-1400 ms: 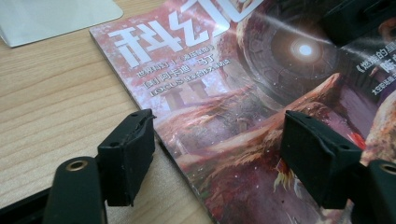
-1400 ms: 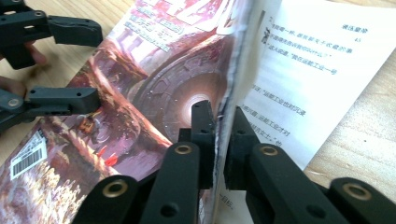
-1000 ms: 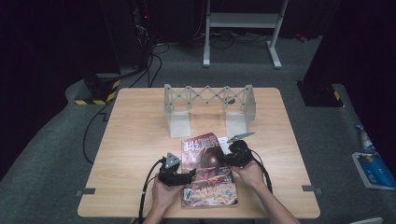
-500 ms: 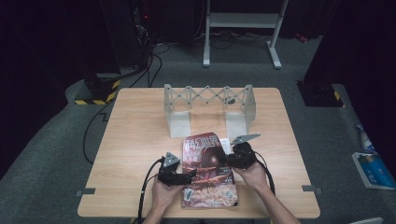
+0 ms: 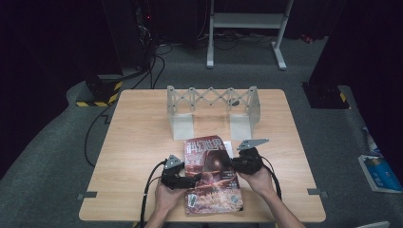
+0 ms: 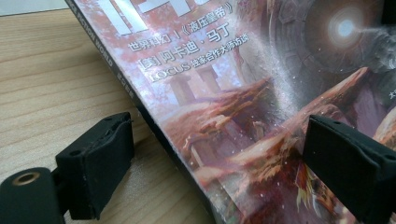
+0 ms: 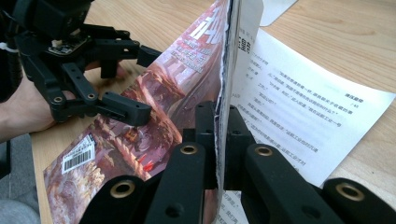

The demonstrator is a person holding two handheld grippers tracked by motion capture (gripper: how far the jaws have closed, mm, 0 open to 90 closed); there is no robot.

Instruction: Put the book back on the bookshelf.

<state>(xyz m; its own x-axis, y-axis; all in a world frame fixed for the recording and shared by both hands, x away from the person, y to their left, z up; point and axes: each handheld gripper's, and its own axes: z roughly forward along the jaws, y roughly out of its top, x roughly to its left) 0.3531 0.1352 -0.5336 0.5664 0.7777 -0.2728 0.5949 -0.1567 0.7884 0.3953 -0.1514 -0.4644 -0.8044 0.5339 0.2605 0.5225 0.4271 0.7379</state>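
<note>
The left gripper's (image 5: 190, 179) jaws have just been spread, the magazine's (image 5: 211, 178) spine lying unpinched between them; its cover stays pinched in the right gripper's (image 7: 223, 140) jaws, ready for opening.

Lit from above, with darkness all around. Light wooden desk (image 5: 142, 142) at centre, standing on grey carpeted floor (image 5: 52, 156). Beyond the desk's far edge, a white metal stand (image 5: 247, 21) on two feet. Off the desk's far left corner, a black box with yellow-black hazard tape (image 5: 102, 92), black cables (image 5: 147, 61) trailing from it. Off the desk's right side, a blue-and-white packet (image 5: 380, 173) on the floor. Dark panels behind the desk.
</note>
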